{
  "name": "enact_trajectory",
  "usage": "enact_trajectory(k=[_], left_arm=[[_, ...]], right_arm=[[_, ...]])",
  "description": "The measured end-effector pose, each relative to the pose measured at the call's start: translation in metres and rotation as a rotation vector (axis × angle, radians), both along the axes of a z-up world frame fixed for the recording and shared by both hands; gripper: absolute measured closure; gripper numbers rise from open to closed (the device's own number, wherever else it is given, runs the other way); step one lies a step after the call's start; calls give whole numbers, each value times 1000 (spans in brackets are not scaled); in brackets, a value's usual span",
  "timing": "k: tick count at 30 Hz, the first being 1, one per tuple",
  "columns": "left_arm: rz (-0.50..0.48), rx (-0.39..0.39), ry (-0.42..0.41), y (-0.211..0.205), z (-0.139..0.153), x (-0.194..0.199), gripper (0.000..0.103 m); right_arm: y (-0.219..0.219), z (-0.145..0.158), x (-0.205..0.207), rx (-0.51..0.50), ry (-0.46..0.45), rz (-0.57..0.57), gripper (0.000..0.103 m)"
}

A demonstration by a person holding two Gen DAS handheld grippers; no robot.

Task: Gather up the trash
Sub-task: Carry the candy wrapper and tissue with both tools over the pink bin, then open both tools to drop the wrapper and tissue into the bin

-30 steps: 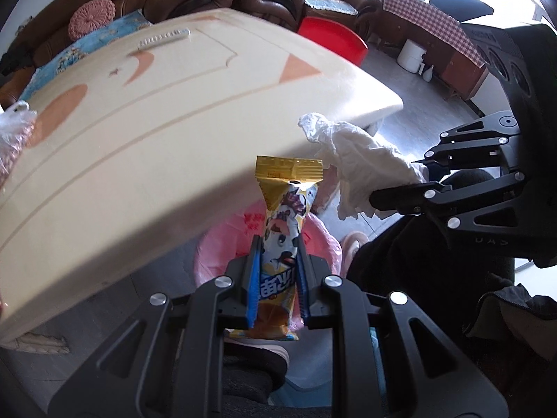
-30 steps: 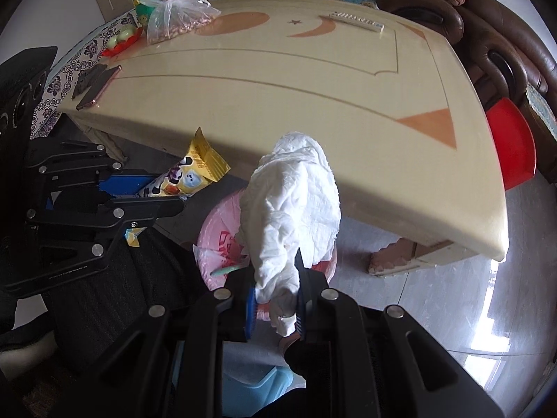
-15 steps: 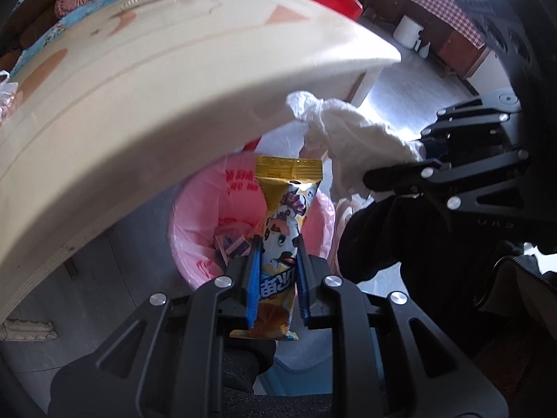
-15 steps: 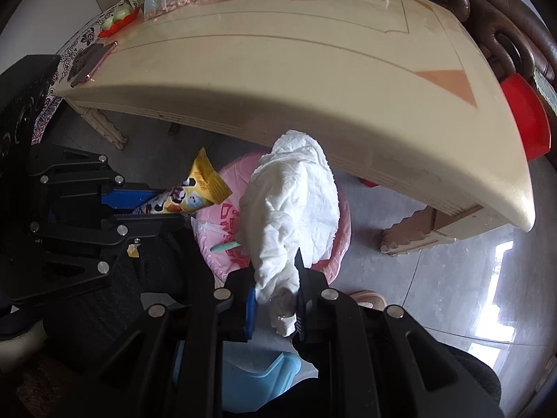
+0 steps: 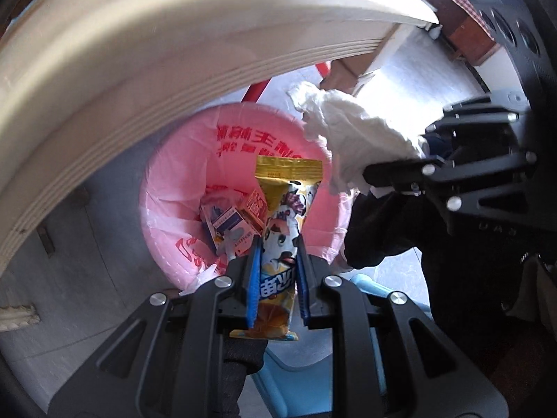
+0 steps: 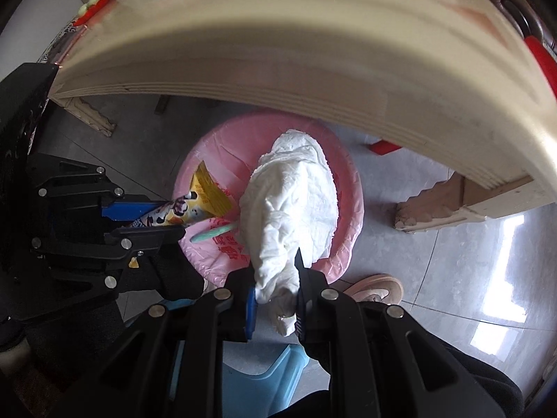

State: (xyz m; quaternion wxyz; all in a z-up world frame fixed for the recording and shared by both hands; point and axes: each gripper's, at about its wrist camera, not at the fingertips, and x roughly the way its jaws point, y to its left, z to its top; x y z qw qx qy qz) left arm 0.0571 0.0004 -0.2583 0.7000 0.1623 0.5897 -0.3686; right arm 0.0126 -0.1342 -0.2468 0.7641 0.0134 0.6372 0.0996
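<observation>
My left gripper (image 5: pixel 277 271) is shut on a yellow snack wrapper (image 5: pixel 283 216) with a cartoon print, held over the pink-lined trash bin (image 5: pixel 174 188). My right gripper (image 6: pixel 275 291) is shut on a crumpled white tissue (image 6: pixel 292 202), also held above the bin (image 6: pixel 343 174). The wrapper (image 6: pixel 195 202) and left gripper (image 6: pixel 146 223) show at the left in the right wrist view. The tissue (image 5: pixel 348 136) and right gripper (image 5: pixel 400 174) show at the right in the left wrist view. Small cartons (image 5: pixel 233 223) lie inside the bin.
The cream table edge (image 5: pixel 139 80) overhangs the bin closely and fills the top of the right wrist view (image 6: pixel 313 52). A blue stool (image 6: pixel 257 379) is below the grippers. A shoe (image 6: pixel 376 289) and a table leg (image 6: pixel 438 202) are at the right on the grey tiled floor.
Both grippers have dropped from table height to below the table edge, and now hold the wrapper and the tissue right over the pink bin.
</observation>
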Motion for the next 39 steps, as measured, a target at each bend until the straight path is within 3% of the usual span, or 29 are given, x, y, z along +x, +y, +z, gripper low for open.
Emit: enact_trajectory(k=[14,28,31,32,33,36,39], left_arm=[[98,71,139,-7,-69,28,84],[193,94,197,-9,-105,51,83],[219,101,215,-6,-110,56,74],[226,104,213,-6,-111,57,65],[227,106,208,-6,-111,57,60],[224,133,184,-7,-110,58,53],[241,137,187,-6,-107,61,46]], right_arm=[[-13,-83,24,58,133,-59,86],[-1,-126,40,67,195,-30,85],[-2,-129,39,74,197,-31,81],[-3,-129,39,79,198,-33,78],[-5,-129,40,83,196,-35,70],[-6,-126,41,64,182,-36,57],[-8,-125,41,56,176,-40,54]])
